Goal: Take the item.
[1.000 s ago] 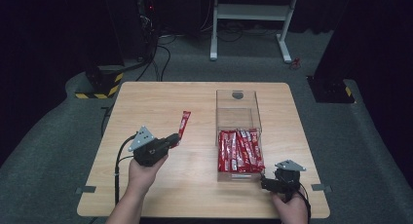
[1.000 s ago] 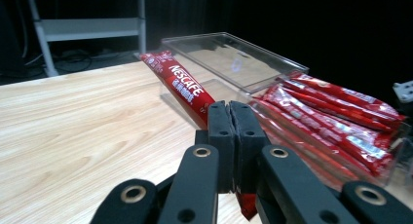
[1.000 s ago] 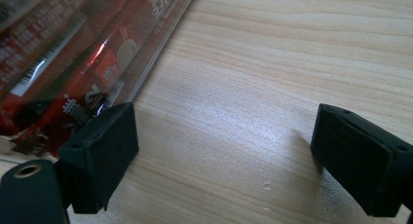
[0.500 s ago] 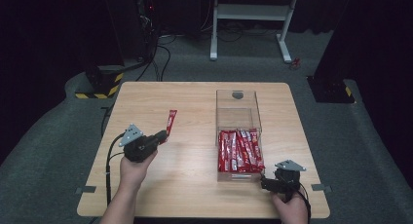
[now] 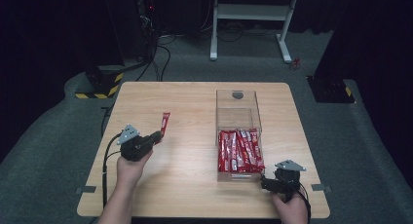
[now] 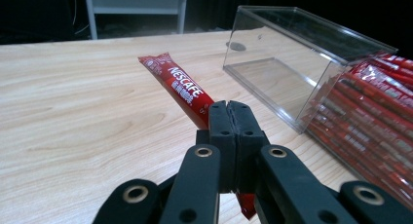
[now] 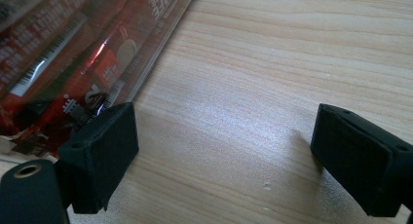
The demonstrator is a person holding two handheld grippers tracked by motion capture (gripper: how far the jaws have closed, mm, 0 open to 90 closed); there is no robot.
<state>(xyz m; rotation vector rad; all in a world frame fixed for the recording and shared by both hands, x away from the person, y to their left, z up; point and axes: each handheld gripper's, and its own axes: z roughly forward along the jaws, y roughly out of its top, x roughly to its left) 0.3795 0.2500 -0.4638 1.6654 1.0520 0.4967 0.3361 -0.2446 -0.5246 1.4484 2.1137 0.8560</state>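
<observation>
My left gripper (image 5: 157,136) is shut on the lower end of a red Nescafe stick (image 5: 165,122), which slants up and away over the left half of the wooden table (image 5: 190,97). In the left gripper view the stick (image 6: 178,84) juts out past the closed jaw tips of the left gripper (image 6: 231,108). A clear plastic box (image 5: 237,111) holds several more red sticks (image 5: 239,151) in its near half. My right gripper (image 5: 265,183) rests open on the table by the box's near right corner, and nothing lies between the jaws of the right gripper (image 7: 224,141).
The clear box (image 6: 287,53) lies to the right of the held stick, its far half empty. Bare wood spreads across the table's left and middle. Beyond the table stand a white frame (image 5: 253,12) and dark equipment on the grey carpet.
My left gripper has carried the stick leftward, away from the box, and a little lower. The right gripper has stayed put.
</observation>
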